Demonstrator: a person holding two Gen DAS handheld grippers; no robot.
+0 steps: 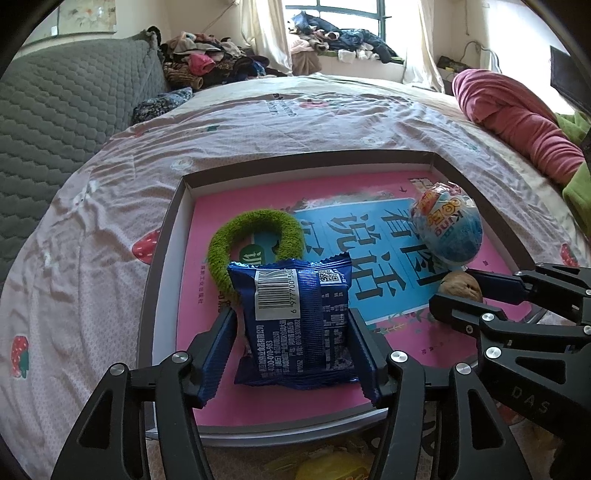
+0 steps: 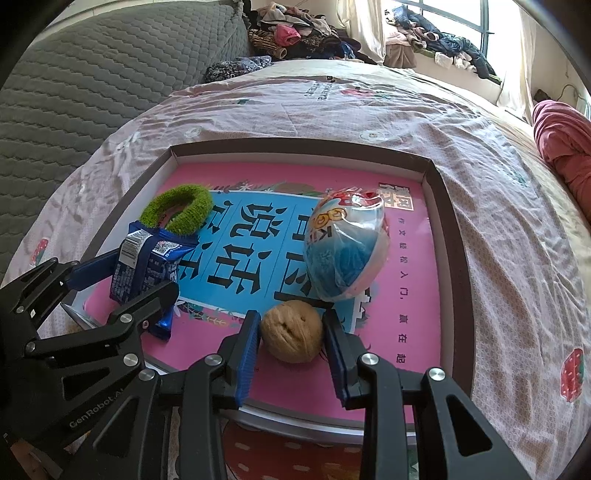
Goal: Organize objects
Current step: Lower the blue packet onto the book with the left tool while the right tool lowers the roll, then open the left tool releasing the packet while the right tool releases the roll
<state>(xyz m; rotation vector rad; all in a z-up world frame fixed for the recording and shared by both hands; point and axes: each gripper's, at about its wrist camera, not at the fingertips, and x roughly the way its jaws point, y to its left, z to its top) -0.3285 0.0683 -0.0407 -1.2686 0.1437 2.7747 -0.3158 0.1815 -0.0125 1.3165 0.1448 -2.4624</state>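
The left gripper [image 1: 291,343] is clamped on the blue packet [image 1: 295,321]. The right gripper [image 2: 291,343] brackets the walnut [image 2: 291,330], jaws apart. Both lie in the box [image 2: 458,236], with a green ring [image 1: 255,240] and egg [image 2: 347,245] farther off.

Pale pink cotton bedsheet printed with red strawberries [image 1: 92,236], spread wrinkled across the bed. Grey quilted headboard cover [image 1: 62,103] along the left side. Heap of mixed dark and pink clothing [image 1: 207,59] behind it. Second clothes heap on the window ledge [image 1: 343,40]. Cream curtains [image 1: 266,33]. Rolled dusty-red blanket [image 1: 517,122] at the right edge.
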